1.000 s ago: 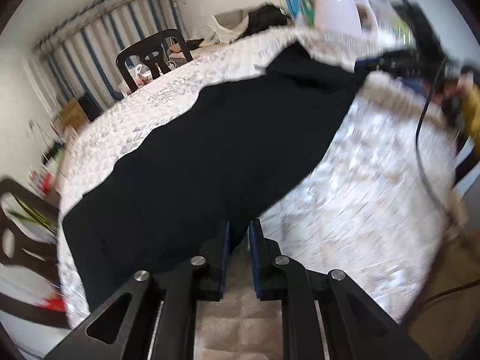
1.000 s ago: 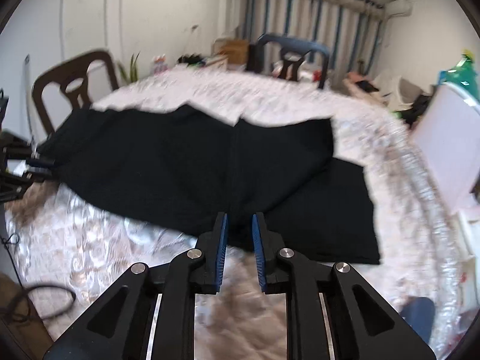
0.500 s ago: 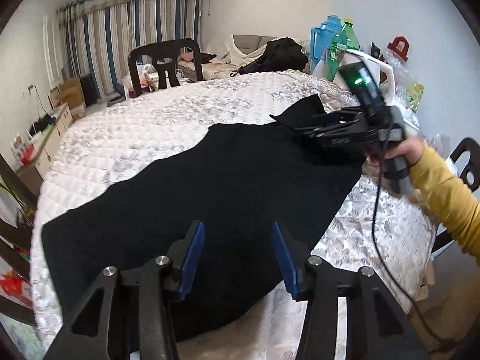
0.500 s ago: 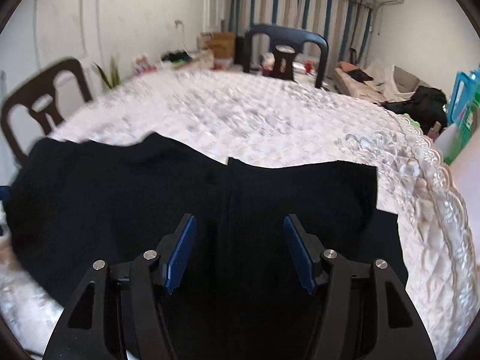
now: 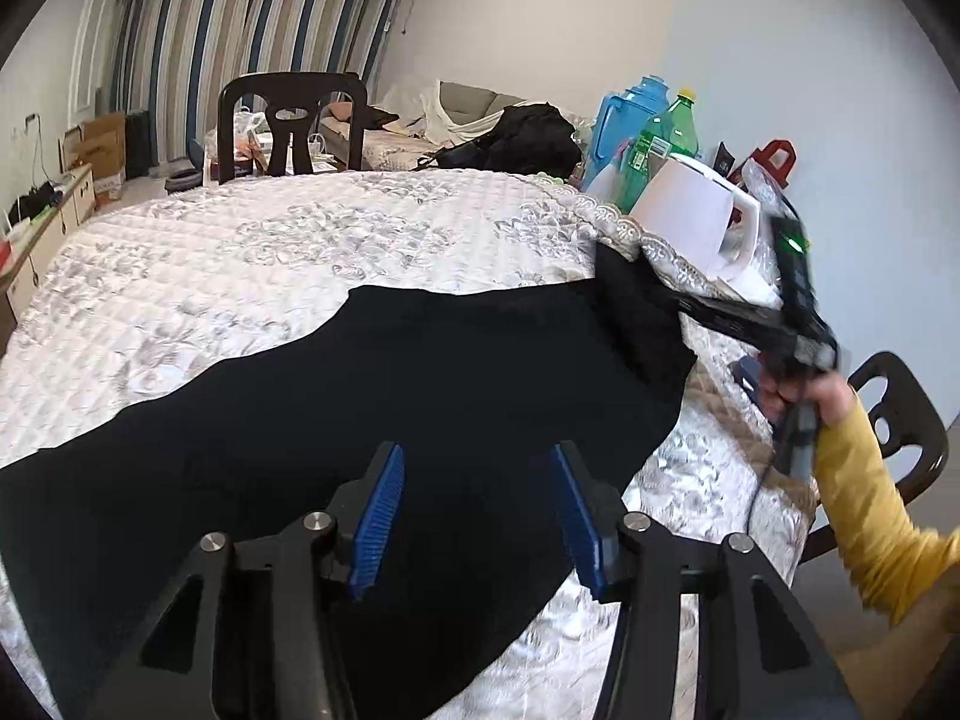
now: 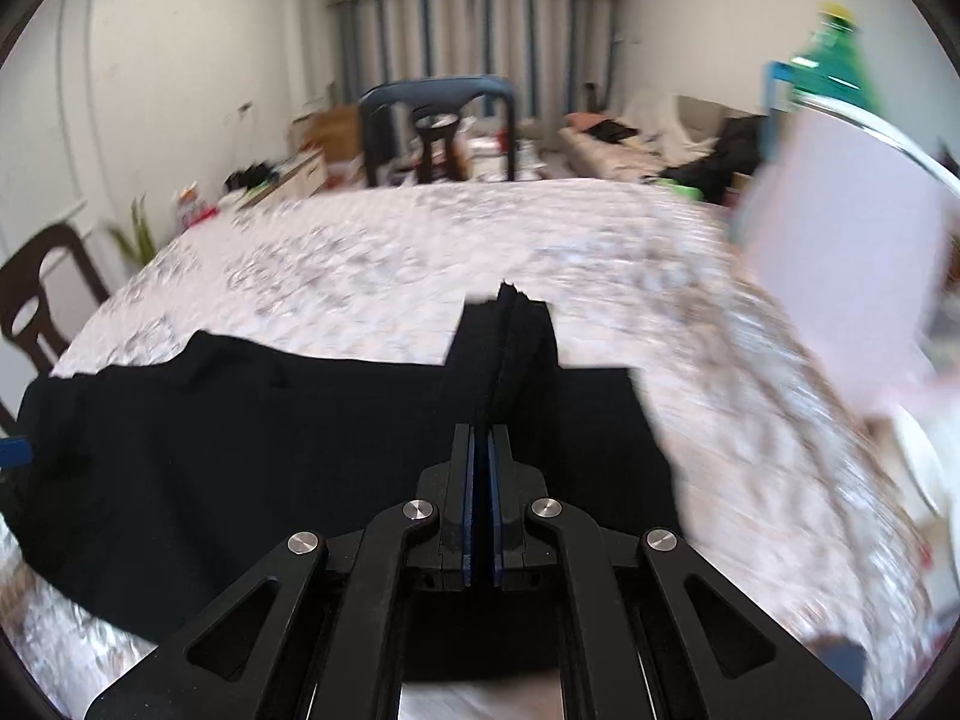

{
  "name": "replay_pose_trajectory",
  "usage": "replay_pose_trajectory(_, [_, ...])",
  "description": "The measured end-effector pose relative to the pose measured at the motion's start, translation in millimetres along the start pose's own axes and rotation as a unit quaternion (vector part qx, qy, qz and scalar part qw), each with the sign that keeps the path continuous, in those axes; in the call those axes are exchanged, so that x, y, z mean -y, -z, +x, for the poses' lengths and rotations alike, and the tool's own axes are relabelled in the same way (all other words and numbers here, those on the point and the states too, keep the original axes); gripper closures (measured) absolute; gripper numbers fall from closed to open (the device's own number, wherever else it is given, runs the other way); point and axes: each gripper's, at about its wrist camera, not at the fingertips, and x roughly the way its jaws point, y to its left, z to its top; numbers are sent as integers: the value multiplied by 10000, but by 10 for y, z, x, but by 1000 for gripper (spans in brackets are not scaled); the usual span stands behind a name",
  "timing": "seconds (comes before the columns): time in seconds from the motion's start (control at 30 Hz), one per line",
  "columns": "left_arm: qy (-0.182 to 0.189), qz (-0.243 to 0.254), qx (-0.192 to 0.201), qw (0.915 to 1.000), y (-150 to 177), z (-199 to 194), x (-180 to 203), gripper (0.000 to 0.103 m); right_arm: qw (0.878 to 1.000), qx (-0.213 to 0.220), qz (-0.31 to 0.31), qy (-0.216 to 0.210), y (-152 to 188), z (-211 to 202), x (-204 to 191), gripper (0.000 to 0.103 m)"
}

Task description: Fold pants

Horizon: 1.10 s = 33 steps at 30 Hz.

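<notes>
Black pants (image 5: pixel 384 396) lie spread across a table under a white quilted cloth (image 5: pixel 252 252). My left gripper (image 5: pixel 474 516) is open and hovers over the near edge of the pants, holding nothing. My right gripper (image 6: pixel 481 450) is shut on a pinched fold of the pants (image 6: pixel 507 336), lifted off the table at their right end. In the left wrist view the right gripper (image 5: pixel 666 294) shows at the far right, gripping the raised black fabric.
A white kettle (image 5: pixel 696 222), a blue jug (image 5: pixel 624 120) and a green bottle (image 5: pixel 666 144) stand at the table's right edge. Dark chairs stand at the far side (image 5: pixel 291 120), the right (image 5: pixel 900 420) and the left (image 6: pixel 42 300). A cable hangs at the right.
My right gripper has shut on the right end of the pants and raised it. My left gripper opened half a second ago and stays open over the pants.
</notes>
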Motion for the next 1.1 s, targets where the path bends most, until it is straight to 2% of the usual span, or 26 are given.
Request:
replay_pose_trajectory(0.2, [239,-208,-109,9994,-93,219,-5,49,9977,-323,603,-7,254,-107,448,100])
replay_pose_trajectory(0.33, [293,-183,-179,9992,-168,326,50,49,9974,-521,495,60,354,-35,455,100])
replay_pose_trajectory(0.5, [294,-208,-164,9992,-333,400,35,49,9970,-133,733,-209,370,-188,536,100])
replay_pose_trajectory(0.53, [263,-217,-140,9993,-372,425,17,49,9972,-251,679,-197,362,-152,527,100])
replay_pose_trajectory(0.6, [147,-279,-144,9994,-448,497,-7,49,9950,-871,479,-22,394,5,503,100])
replay_pose_trajectory(0.67, [117,-274,-142,9995,-472,559,-34,49,9947,-919,337,315,422,-3,501,98])
replay_pose_trajectory(0.7, [98,-262,-171,9995,-489,596,-50,49,9950,-815,268,502,418,-51,495,93])
replay_pose_trajectory(0.77, [50,-246,-236,9994,-538,664,-83,49,9935,-476,132,1030,360,-174,486,90])
replay_pose_trajectory(0.8, [31,-262,-260,9993,-572,695,-104,49,9937,-311,81,1074,304,-218,490,89])
replay_pose_trajectory(0.87, [49,-265,-305,9992,-651,751,-137,49,9969,-163,52,772,177,-215,506,78])
replay_pose_trajectory(0.93, [-51,-178,-306,9994,-744,807,-147,46,9985,-111,-35,541,15,-105,538,58])
replay_pose_trajectory(1.03, [-254,151,-295,9991,-871,912,-116,43,9980,-150,-253,566,-147,150,548,56])
replay_pose_trajectory(1.1, [-277,320,-434,9982,-947,1044,-116,43,9979,-361,-298,453,-243,363,564,56])
